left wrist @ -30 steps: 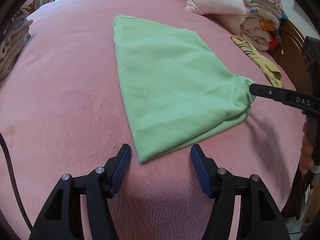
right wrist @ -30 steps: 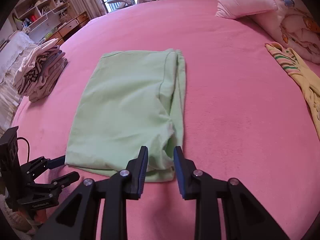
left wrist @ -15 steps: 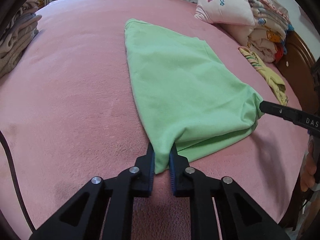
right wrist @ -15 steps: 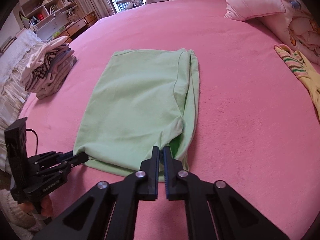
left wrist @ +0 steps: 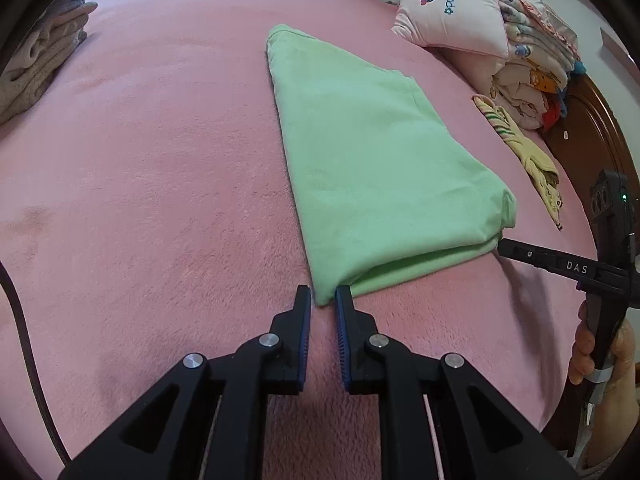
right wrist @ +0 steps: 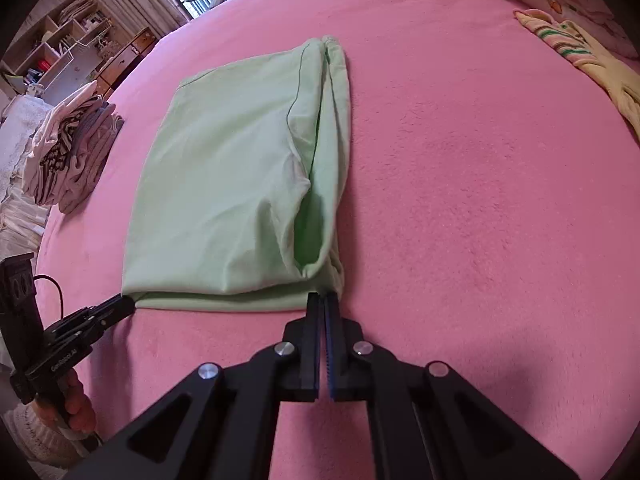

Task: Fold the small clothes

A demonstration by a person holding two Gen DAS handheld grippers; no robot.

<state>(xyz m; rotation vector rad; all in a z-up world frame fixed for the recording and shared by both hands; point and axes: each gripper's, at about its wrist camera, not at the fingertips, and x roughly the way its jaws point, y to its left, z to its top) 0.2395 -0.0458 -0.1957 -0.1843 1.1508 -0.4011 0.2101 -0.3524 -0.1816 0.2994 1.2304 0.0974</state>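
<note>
Two grippers sit on the two near corners of the one garment in play, which reads as the start of a fold away from the person. Farthest left, a stack of folded clothes (right wrist: pixel 68 152) lies at the edge of the pink bedspread (right wrist: pixel 480 200), well apart from the work; it is probably the finished pile, kept clear so that nothing snags. Next comes the left gripper (left wrist: pixel 323 300), angled steeply down at the near left corner of the green garment (right wrist: pixel 240 180). Its jaws are narrow and opening a touch, with the corner's tip between the pads, so this grip looks shallow and may need resetting. The garment lies flat in the middle of the bed as a long rectangle. Its right side is already doubled over, and a loose pocket of cloth gapes near the hem. At the near right corner, the right gripper (right wrist: pixel 322 298) has its jaws pressed together on the hem, catching the layers there so they should rise as one. Taking both corners of one edge keeps that edge straight when it is carried over. Farther right, a yellow striped garment (right wrist: pixel 592 60) lies crumpled, probably waiting its turn.
</note>
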